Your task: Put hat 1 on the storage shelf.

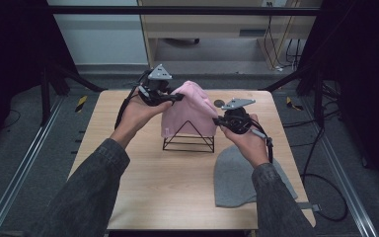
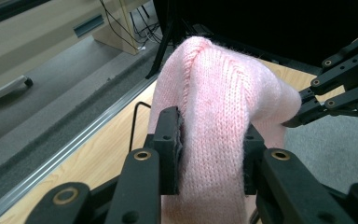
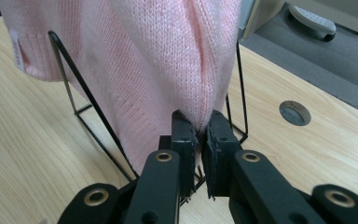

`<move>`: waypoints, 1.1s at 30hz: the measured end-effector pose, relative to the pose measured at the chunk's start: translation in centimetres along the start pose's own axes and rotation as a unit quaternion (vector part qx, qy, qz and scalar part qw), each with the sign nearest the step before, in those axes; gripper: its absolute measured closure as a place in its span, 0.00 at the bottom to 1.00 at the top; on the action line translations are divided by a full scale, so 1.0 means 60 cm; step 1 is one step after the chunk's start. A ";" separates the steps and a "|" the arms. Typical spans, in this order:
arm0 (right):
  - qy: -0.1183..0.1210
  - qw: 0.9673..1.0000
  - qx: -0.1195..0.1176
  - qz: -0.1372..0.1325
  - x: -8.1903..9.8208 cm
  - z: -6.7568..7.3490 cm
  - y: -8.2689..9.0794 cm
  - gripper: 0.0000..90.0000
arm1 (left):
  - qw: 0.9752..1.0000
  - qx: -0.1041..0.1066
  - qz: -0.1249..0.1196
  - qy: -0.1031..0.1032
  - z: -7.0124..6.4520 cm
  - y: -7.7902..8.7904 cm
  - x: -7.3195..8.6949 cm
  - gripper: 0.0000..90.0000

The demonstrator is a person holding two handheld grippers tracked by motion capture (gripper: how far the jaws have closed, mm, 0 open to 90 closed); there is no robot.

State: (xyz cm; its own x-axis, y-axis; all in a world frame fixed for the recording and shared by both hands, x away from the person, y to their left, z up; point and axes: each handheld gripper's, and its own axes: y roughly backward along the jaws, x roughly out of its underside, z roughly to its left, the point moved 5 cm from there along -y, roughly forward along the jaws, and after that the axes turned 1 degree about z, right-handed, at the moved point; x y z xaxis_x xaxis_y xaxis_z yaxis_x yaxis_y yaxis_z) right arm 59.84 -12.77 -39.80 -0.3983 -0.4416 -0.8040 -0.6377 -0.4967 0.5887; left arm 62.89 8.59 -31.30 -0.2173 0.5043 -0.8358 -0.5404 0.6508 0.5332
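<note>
Two grippers are on the pink hat (image 1: 187,111), which I have draped over the black wire stand (image 1: 188,138) near the centre of the table (image 1: 143,182). In the high view my left gripper (image 1: 175,97) meets the hat at about 10 o'clock of its crown. My right gripper (image 1: 218,120) meets it at about 3 o'clock, low on the side. In the left gripper view the jaws stand fairly wide with a thick fold of knit between them. Both pads touch the fabric, though I cannot tell how firmly they press. In the right gripper view the jaws are pressed almost together, pinching a thin fold of the hat just in front of the stand's wires. A grey hat (image 1: 237,177) lies flat at roughly 4 o'clock from the stand, under my right forearm.
</note>
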 end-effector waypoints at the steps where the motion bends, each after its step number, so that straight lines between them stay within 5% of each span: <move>1: -0.001 1.000 -0.001 0.003 0.002 0.001 0.000 0.94 | 1.000 0.002 -0.001 0.003 -0.001 -0.001 0.003 0.76; 18: 0.008 0.999 -0.006 0.036 0.040 0.015 -0.022 0.94 | 1.000 0.021 0.023 -0.001 -0.020 -0.020 0.048 0.76; 26: 0.002 0.999 -0.012 0.046 0.058 0.020 -0.031 0.94 | 0.999 0.037 0.023 0.021 -0.025 -0.026 0.067 0.75; 33: 0.001 0.999 -0.015 0.052 0.065 0.022 -0.035 0.94 | 0.999 0.042 0.025 0.020 -0.031 -0.029 0.076 0.74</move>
State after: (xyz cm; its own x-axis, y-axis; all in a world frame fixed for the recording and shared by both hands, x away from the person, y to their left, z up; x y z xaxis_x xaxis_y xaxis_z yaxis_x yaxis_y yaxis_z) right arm 58.78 -12.46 -44.28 -0.4601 -0.4931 -0.7384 -0.5735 -0.4698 0.6711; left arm 61.34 8.70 -36.29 -0.2753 0.5149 -0.8118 -0.4580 0.6722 0.5817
